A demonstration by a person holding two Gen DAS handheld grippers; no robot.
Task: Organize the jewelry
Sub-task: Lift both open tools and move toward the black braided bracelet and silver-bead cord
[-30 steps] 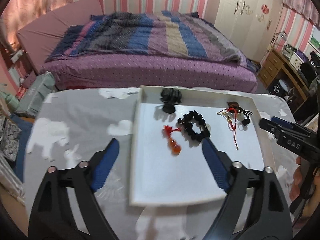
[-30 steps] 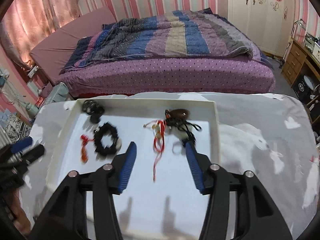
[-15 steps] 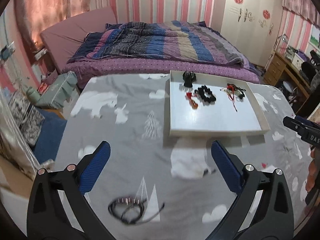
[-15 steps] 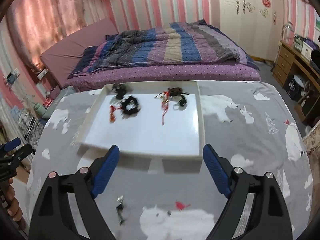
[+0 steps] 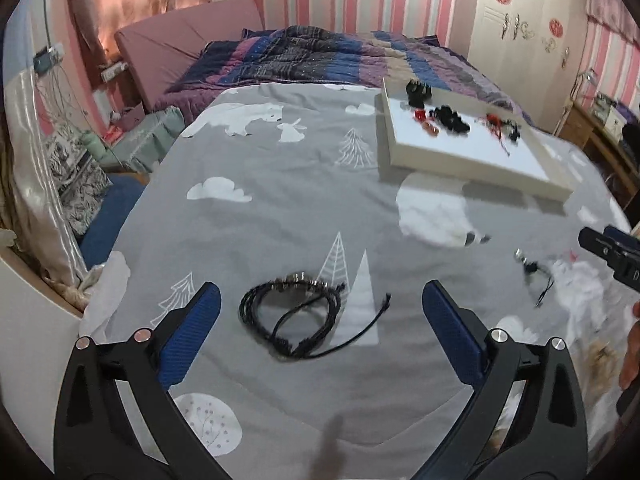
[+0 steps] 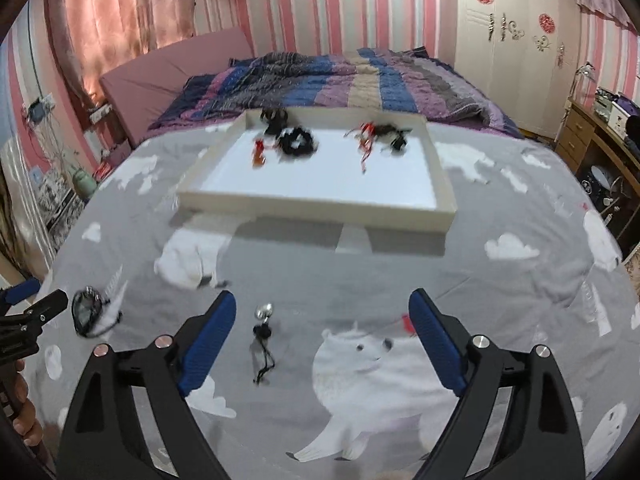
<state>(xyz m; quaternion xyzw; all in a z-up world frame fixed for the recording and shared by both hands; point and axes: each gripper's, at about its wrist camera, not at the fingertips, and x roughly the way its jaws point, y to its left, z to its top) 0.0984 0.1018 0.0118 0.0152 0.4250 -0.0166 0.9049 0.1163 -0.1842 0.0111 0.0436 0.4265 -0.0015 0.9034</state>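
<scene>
My left gripper (image 5: 320,316) hangs released over a coiled black cord bracelet (image 5: 294,314) on the grey bear-print cloth (image 5: 280,184); my right gripper (image 6: 320,324), jaws also apart, frames what looks like a small silver-beaded black charm (image 6: 262,338). Farther off, the shallow white tray (image 6: 320,208) holds several blurred black and red pieces.
</scene>
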